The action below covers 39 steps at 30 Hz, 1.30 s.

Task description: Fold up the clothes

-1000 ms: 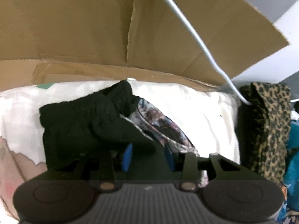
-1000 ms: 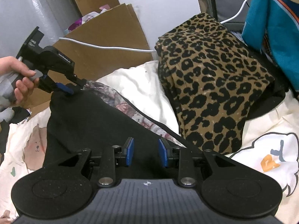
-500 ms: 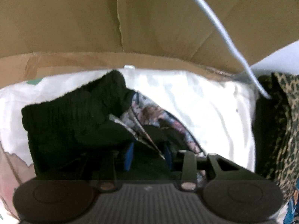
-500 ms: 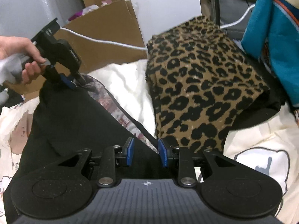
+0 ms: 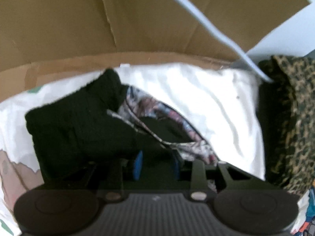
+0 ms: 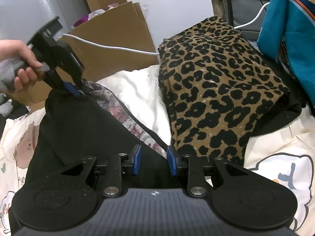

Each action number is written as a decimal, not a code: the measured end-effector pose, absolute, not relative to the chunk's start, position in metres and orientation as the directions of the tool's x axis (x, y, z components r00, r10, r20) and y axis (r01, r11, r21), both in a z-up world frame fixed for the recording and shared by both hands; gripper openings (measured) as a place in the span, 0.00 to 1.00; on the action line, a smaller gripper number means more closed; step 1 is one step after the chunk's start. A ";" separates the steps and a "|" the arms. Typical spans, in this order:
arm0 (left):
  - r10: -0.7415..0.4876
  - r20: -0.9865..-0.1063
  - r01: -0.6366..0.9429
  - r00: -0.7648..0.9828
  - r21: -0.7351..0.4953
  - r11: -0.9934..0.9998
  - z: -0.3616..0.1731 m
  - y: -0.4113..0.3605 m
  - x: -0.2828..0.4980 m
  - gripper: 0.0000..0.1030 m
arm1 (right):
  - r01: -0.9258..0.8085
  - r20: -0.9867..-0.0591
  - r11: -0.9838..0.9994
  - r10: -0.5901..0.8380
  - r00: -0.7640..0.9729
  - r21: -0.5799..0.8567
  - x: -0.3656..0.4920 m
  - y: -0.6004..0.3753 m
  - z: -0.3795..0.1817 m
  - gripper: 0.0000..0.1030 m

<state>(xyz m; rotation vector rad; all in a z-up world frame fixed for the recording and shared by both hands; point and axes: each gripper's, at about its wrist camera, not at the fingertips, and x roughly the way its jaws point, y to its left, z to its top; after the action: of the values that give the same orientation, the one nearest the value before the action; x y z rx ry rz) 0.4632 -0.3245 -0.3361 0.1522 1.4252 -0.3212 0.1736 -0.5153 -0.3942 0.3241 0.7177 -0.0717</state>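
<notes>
**Black garment held at two ends over a printed sheet**

White bedding with cartoon prints [image 6: 275, 177] covers the work surface, and flattened brown cardboard [image 6: 118, 35] leans against the wall behind it. On the sheet lies a black garment [image 6: 82, 133] with a patterned floral lining [image 6: 118, 106] showing along its right edge. It runs from the near foreground of the right wrist view up and away to the left.

At the far end, the left gripper [image 6: 75, 91], held in a bare hand [image 6: 17, 63], has its blue-padded tips pressed down into the top corner of the black fabric; the cloth rises to a small peak there. In the left wrist view the same gripper [image 5: 157, 165] shows its two blue pads with a gap between them and dark fabric filling that gap, but the picture is blurred, so I cannot tell whether the jaws truly clamp the cloth.

The right gripper [image 6: 154, 160] sits low over the near end of the garment, jaws apart, with black fabric visible between the blue pads and neither pad clearly pinching it.

Just to the right of the garment, a folded leopard-print item [image 6: 216, 90] rests on the sheet, touching the lining's edge near the right gripper. A white cable [image 6: 110, 47] runs across the cardboard to it. A teal garment [image 6: 291, 29] hangs at the far right.
</notes>
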 end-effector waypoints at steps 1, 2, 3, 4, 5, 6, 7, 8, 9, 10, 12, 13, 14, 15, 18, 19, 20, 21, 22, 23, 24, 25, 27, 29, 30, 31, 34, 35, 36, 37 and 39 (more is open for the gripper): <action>-0.118 -0.986 0.301 0.114 -0.079 0.950 -0.339 -0.325 0.465 0.38 | 0.167 -0.656 0.950 0.050 0.753 0.264 0.174 -0.514 -0.394 0.33; -0.112 -0.987 0.291 0.116 -0.074 0.954 -0.342 -0.325 0.467 0.41 | 0.162 -0.657 0.953 0.049 0.752 0.256 0.175 -0.512 -0.394 0.32; -0.108 -0.987 0.282 0.118 -0.071 0.957 -0.344 -0.326 0.469 0.42 | 0.157 -0.660 0.956 0.047 0.750 0.246 0.175 -0.511 -0.394 0.33; -0.106 -0.987 0.275 0.120 -0.069 0.959 -0.346 -0.326 0.472 0.45 | 0.159 -0.662 0.958 0.040 0.748 0.237 0.176 -0.510 -0.394 0.33; -0.100 -0.987 0.269 0.124 -0.064 0.961 -0.347 -0.326 0.474 0.46 | 0.162 -0.665 0.960 0.032 0.746 0.228 0.177 -0.510 -0.395 0.32; -0.094 -0.988 0.263 0.125 -0.058 0.963 -0.348 -0.326 0.476 0.46 | 0.162 -0.667 0.961 0.031 0.744 0.226 0.178 -0.510 -0.395 0.33; -0.087 -0.988 0.257 0.124 -0.053 0.965 -0.350 -0.325 0.477 0.46 | 0.160 -0.668 0.961 0.033 0.743 0.226 0.179 -0.511 -0.396 0.33; -0.081 -0.989 0.251 0.122 -0.048 0.967 -0.351 -0.324 0.478 0.46 | 0.159 -0.669 0.961 0.034 0.742 0.225 0.180 -0.511 -0.396 0.33; -0.069 -0.991 0.246 0.118 -0.038 0.968 -0.354 -0.323 0.479 0.46 | 0.157 -0.671 0.962 0.036 0.741 0.225 0.181 -0.511 -0.397 0.32; -0.051 -0.993 0.243 0.109 -0.023 0.970 -0.357 -0.324 0.478 0.45 | 0.151 -0.671 0.964 0.038 0.741 0.221 0.182 -0.511 -0.397 0.32; -0.033 -0.994 0.236 0.106 -0.007 0.972 -0.361 -0.322 0.476 0.43 | 0.132 -0.672 0.970 0.042 0.739 0.206 0.183 -0.508 -0.398 0.33; -0.034 -0.993 0.228 0.110 -0.008 0.974 -0.362 -0.319 0.475 0.40 | 0.120 -0.674 0.973 0.046 0.738 0.197 0.184 -0.506 -0.399 0.33; -0.034 -0.993 0.215 0.116 -0.008 0.977 -0.362 -0.316 0.474 0.31 | 0.109 -0.676 0.977 0.047 0.735 0.186 0.183 -0.505 -0.401 0.33; -0.032 -0.992 0.204 0.121 -0.006 0.979 -0.361 -0.313 0.473 0.27 | 0.098 -0.679 0.980 0.047 0.732 0.174 0.182 -0.504 -0.402 0.33; -0.042 -0.992 0.202 0.120 -0.017 0.979 -0.355 -0.305 0.469 0.13 | 0.067 -0.682 0.988 0.045 0.730 0.138 0.179 -0.500 -0.403 0.33; -0.049 -0.992 0.205 0.117 -0.024 0.979 -0.353 -0.304 0.469 0.09 | 0.056 -0.678 0.990 0.045 0.733 0.126 0.178 -0.499 -0.403 0.33; -0.059 -0.992 0.210 0.113 -0.035 0.977 -0.350 -0.303 0.470 0.06 | 0.044 -0.673 0.992 0.049 0.738 0.121 0.178 -0.499 -0.401 0.33; -0.069 -0.992 0.216 0.110 -0.044 0.975 -0.346 -0.302 0.471 0.06 | 0.035 -0.670 0.992 0.057 0.741 0.123 0.179 -0.498 -0.399 0.33; -0.078 -0.991 0.223 0.110 -0.052 0.973 -0.343 -0.300 0.470 0.04 | 0.027 -0.666 0.992 0.065 0.743 0.127 0.181 -0.498 -0.398 0.33; -0.088 -0.990 0.230 0.110 -0.061 0.971 -0.339 -0.298 0.469 0.04 | 0.020 -0.667 0.991 0.074 0.741 0.131 0.185 -0.497 -0.397 0.33; -0.096 -0.989 0.235 0.110 -0.068 0.970 -0.336 -0.300 0.469 0.04 | 0.010 -0.669 0.991 0.082 0.739 0.132 0.189 -0.496 -0.397 0.33; -0.105 -0.988 0.238 0.109 -0.077 0.968 -0.332 -0.301 0.470 0.04 | -0.001 -0.672 0.992 0.085 0.735 0.125 0.193 -0.494 -0.397 0.33; -0.124 -0.986 0.248 0.113 -0.093 0.964 -0.323 -0.300 0.470 0.04 | -0.012 -0.691 0.995 0.081 0.719 0.104 0.200 -0.491 -0.400 0.33; -0.140 -0.983 0.265 0.116 -0.105 0.958 -0.315 -0.302 0.469 0.03 | -0.011 -0.724 0.995 0.078 0.686 0.097 0.207 -0.490 -0.405 0.33; -0.147 -0.982 0.273 0.118 -0.111 0.956 -0.312 -0.303 0.469 0.03 | -0.007 -0.734 0.996 0.074 0.675 0.094 0.208 -0.490 -0.407 0.33; -0.154 -0.981 0.279 0.118 -0.116 0.953 -0.310 -0.305 0.469 0.03 | -0.011 -0.742 0.996 0.077 0.666 0.093 0.209 -0.489 -0.409 0.33; -0.173 -0.977 0.293 0.122 -0.131 0.947 -0.302 -0.306 0.467 0.03 | -0.037 -0.758 0.996 0.082 0.647 0.076 0.207 -0.487 -0.412 0.33; -0.178 -0.976 0.296 0.124 -0.135 0.946 -0.301 -0.306 0.467 0.03 | -0.041 -0.760 0.997 0.082 0.645 0.073 0.206 -0.487 -0.412 0.31; -0.184 -0.975 0.297 0.126 -0.140 0.945 -0.301 -0.305 0.467 0.03 | -0.040 -0.761 0.996 0.084 0.643 0.076 0.206 -0.488 -0.412 0.25; -0.189 -0.973 0.296 0.129 -0.144 0.944 -0.300 -0.304 0.466 0.03 | -0.034 -0.761 0.996 0.082 0.643 0.079 0.205 -0.489 -0.411 0.04; -0.200 -0.971 0.293 0.132 -0.155 0.944 -0.302 -0.307 0.473 0.03 | -0.018 -0.762 0.996 0.078 0.643 0.086 0.204 -0.493 -0.410 0.00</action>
<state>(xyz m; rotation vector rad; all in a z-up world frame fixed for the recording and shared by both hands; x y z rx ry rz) 0.4728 -0.3069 -0.3017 0.0795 1.3934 -0.3581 0.2036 -0.4932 -0.4096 0.0730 0.8710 0.0545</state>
